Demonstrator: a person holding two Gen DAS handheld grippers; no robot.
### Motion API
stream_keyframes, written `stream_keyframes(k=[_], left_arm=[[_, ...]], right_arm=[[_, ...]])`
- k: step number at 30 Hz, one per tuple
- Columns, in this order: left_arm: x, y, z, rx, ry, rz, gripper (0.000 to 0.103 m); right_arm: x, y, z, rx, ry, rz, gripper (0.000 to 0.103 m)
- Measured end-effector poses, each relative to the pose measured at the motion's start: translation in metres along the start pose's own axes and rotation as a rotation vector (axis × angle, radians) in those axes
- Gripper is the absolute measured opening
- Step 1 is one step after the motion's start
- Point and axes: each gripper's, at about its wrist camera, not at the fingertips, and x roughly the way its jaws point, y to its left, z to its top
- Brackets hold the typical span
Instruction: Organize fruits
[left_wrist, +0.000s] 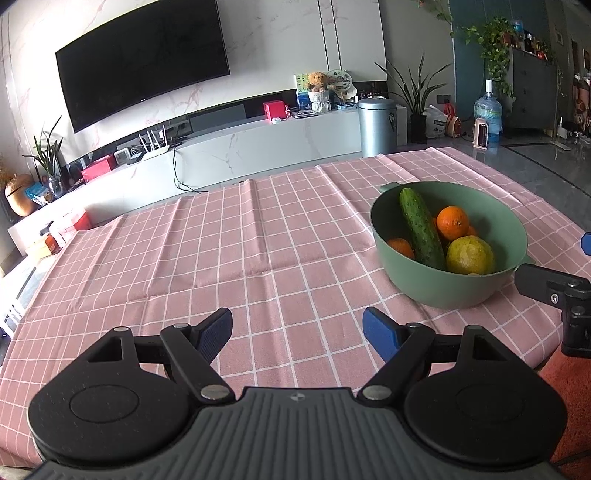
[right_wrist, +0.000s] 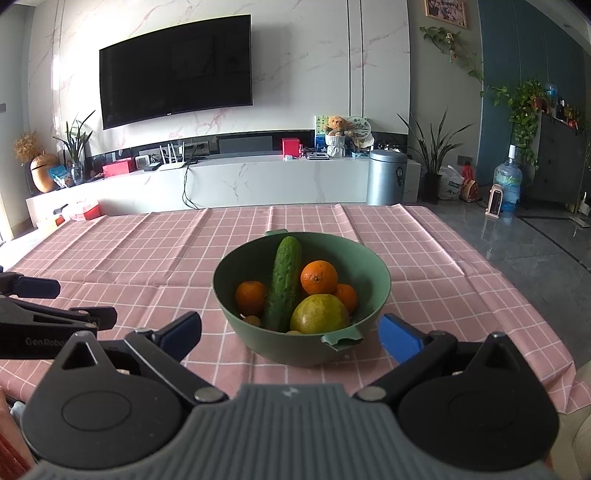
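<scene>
A green bowl (right_wrist: 369, 273) stands on the pink checked tablecloth (right_wrist: 147, 251). In it lie a cucumber (right_wrist: 282, 284), three oranges, one of them on top (right_wrist: 318, 277), and a yellow-green round fruit (right_wrist: 319, 314). My right gripper (right_wrist: 291, 332) is open and empty, its fingers level with the bowl's near side, one on each side of it. My left gripper (left_wrist: 297, 330) is open and empty over bare cloth, left of the bowl (left_wrist: 491, 214). The cucumber (left_wrist: 421, 229) also shows there.
The table's right edge (right_wrist: 517, 295) drops to a grey floor. The right gripper's finger (left_wrist: 546, 284) shows at the right of the left wrist view. A TV wall, a cabinet and plants stand far behind the table.
</scene>
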Motion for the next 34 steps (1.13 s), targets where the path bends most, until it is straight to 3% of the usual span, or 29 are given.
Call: stream_keyframes(k=[34], left_arm=[[-0.0023, 0.0024, 0.0001, -0.012, -0.016, 0.004, 0.094]], right_arm=[[-0.0001, 0.0006, 0.0, 0.001, 0.001, 0.0, 0.098]])
